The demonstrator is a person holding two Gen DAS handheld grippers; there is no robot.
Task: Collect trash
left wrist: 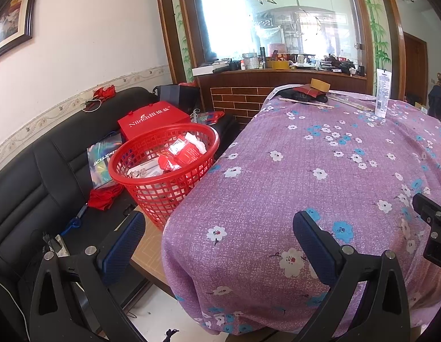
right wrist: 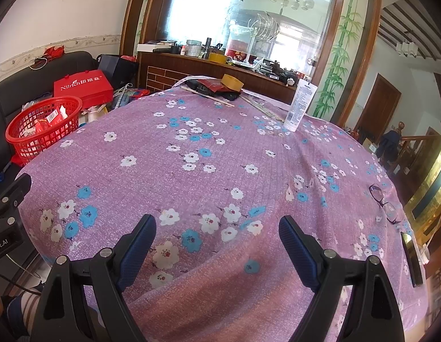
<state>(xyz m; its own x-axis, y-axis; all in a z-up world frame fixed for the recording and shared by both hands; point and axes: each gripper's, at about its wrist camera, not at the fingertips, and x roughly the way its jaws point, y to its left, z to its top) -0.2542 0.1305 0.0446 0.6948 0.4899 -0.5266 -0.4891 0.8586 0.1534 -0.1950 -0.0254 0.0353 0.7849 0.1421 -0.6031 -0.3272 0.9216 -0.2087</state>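
A red mesh basket (left wrist: 163, 171) stands left of the table and holds red and white wrappers (left wrist: 177, 154); it also shows in the right wrist view (right wrist: 44, 128). The table wears a purple flowered cloth (left wrist: 320, 171). My left gripper (left wrist: 217, 228) is open and empty, over the table's near left edge. My right gripper (right wrist: 217, 230) is open and empty above the cloth (right wrist: 220, 171) near its front. A white tube (right wrist: 300, 105) stands upright at the far right of the table, also in the left wrist view (left wrist: 383, 94).
At the table's far end lie a tape roll (right wrist: 232, 82), dark items and thin sticks (right wrist: 209, 97). Glasses (right wrist: 385, 202) and a phone (right wrist: 411, 256) lie at the right edge. A black sofa (left wrist: 35, 171) with a red box (left wrist: 152, 119) is on the left.
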